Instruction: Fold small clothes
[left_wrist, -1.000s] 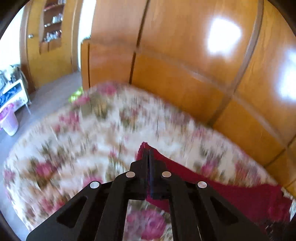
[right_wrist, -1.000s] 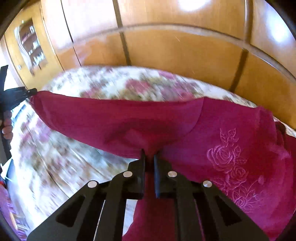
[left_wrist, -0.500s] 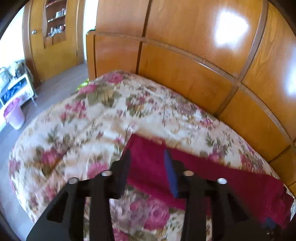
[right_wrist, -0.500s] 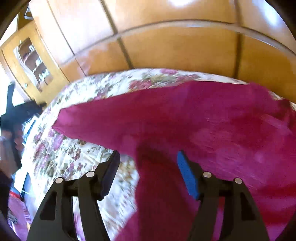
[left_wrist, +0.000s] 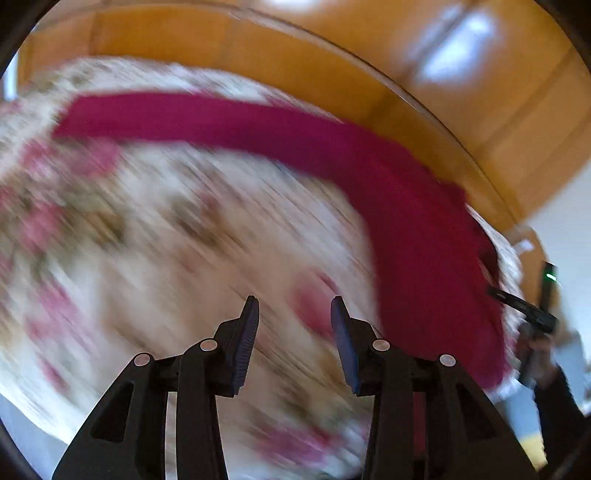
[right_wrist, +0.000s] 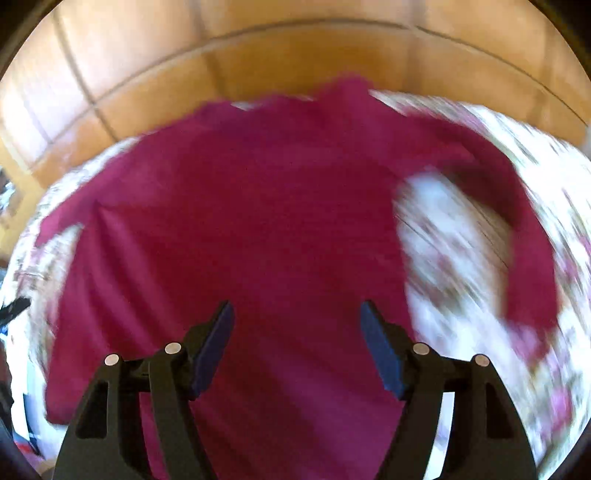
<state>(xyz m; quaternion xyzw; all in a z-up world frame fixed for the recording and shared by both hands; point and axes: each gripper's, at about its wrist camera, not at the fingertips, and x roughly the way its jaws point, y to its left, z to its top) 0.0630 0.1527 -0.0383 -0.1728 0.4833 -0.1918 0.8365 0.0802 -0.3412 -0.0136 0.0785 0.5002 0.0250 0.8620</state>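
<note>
Crimson garment (right_wrist: 258, 229) spread flat on floral bedspread (left_wrist: 166, 240) for folding; my right hand-held gripper (right_wrist: 297, 350) widening, empty; left hand-held gripper (left_wrist: 294, 339) released, empty.

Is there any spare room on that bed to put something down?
Yes. The floral bedspread lies bare between the crimson garment and the bed's near edge. A smaller bare patch sits inside the sleeve's curve. The headboard side is taken by the garment.

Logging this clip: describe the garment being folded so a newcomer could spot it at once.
Start at the wooden headboard, then drop to the floral bedspread below it. Spread flat there is the crimson long-sleeved top, the only plain, solid-coloured cloth against the flower print.
</note>
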